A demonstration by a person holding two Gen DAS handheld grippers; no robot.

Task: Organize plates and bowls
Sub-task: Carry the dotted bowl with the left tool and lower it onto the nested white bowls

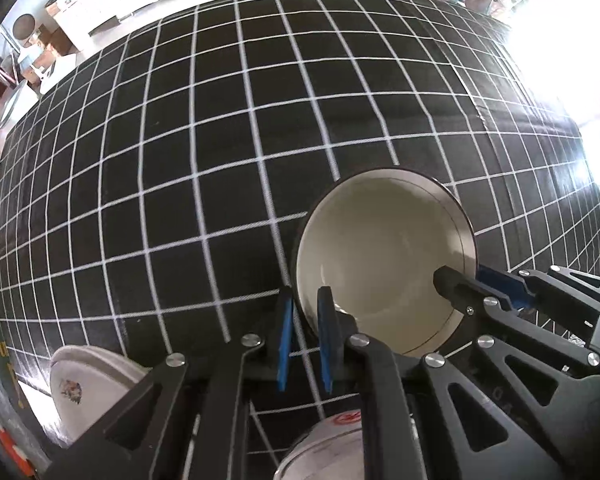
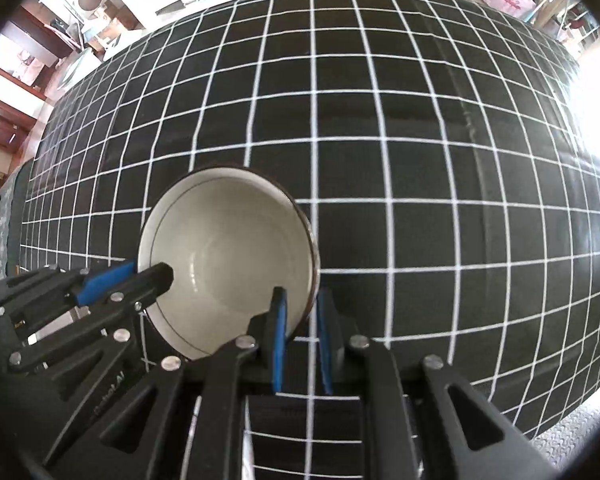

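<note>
- Grippers first: our left gripper (image 1: 305, 334) points down with its blue pads clamped on the near-left rim of the bowl (image 1: 384, 264), one pad inside the wall, one outside.
- Our right gripper (image 2: 300, 330) is clamped the same way on the opposite side of the rim; the left wrist view shows it coming in from the right (image 1: 476, 286), so we hold the bowl (image 2: 228, 264) between both tools.
- The bowl is cream inside with a dark rim, empty and upright. It sits over the black checked tablecloth (image 1: 180, 160); we cannot tell whether it rests on the cloth or hangs just above it.
- Near the lower edge of the left wrist view we see a white dish with a flower print (image 1: 82, 390) and another piece with a red mark (image 1: 332, 436), partly hidden by our linkages.
- Risk, as we judge it: both grips are thin pinches on a glazed rim. If our hands drift apart or move at unequal pace, the rim could slip from one pair of pads and the bowl would swing or drop.
- Squeezing unevenly could tilt it; lowering it blind could knock it against the crockery close below our left tool.
</note>
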